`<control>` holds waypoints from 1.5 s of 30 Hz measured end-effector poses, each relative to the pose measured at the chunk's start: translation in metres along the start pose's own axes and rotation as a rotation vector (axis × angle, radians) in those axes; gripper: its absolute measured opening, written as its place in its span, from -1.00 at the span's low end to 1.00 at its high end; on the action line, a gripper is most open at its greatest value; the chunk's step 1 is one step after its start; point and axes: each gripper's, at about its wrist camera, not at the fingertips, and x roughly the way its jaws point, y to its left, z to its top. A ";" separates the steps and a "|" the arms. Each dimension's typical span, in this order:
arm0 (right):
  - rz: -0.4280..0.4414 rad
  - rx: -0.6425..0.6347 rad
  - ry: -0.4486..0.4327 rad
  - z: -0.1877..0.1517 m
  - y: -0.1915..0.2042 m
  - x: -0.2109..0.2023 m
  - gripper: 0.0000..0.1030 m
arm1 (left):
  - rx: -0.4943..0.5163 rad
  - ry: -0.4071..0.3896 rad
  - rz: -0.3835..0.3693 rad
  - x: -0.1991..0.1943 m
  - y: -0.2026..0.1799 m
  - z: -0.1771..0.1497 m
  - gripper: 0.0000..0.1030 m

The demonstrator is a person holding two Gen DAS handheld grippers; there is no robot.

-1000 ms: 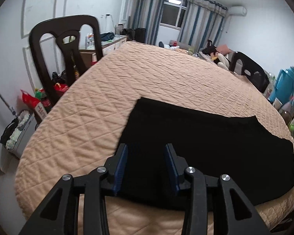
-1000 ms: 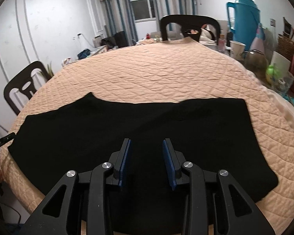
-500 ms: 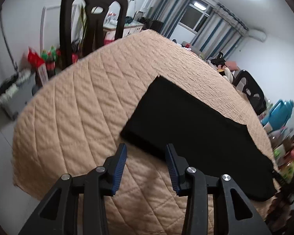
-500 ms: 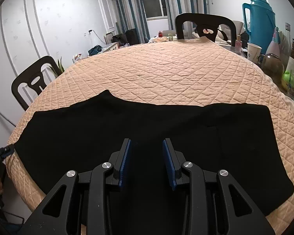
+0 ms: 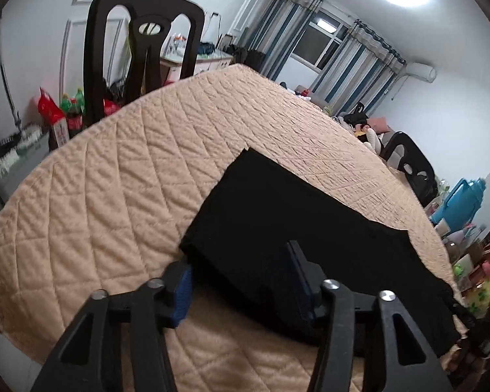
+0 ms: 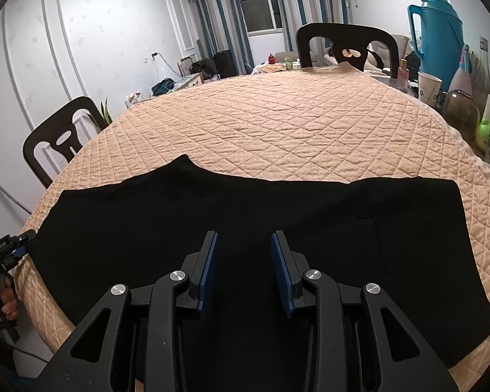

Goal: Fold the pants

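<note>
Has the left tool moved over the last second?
Yes. The left tool has rolled and shifted toward the left end of the black pants; one finger now sits beside the corner of that end, and the chair looks nearer.

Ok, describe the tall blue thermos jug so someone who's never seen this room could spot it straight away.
Start at the big round table under the peach quilted cover. Look past its far right edge, right of the dark chair, to the cluttered side surface against the wall. The teal thermos jug stands tallest there, with a loop handle and stepped lid, towering over the paper cup and bottles beside it.
</note>
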 end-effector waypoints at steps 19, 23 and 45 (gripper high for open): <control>0.027 0.055 -0.047 -0.004 -0.013 -0.013 -0.34 | 0.262 0.028 -0.404 0.000 -0.135 0.024 -0.85; 0.014 0.086 -0.052 -0.010 -0.023 -0.020 -0.34 | 0.362 0.133 -0.553 0.012 -0.186 -0.004 -0.85; 0.397 0.152 0.171 -0.013 0.022 0.037 -0.34 | 0.360 0.165 -0.470 0.014 -0.140 -0.010 -0.43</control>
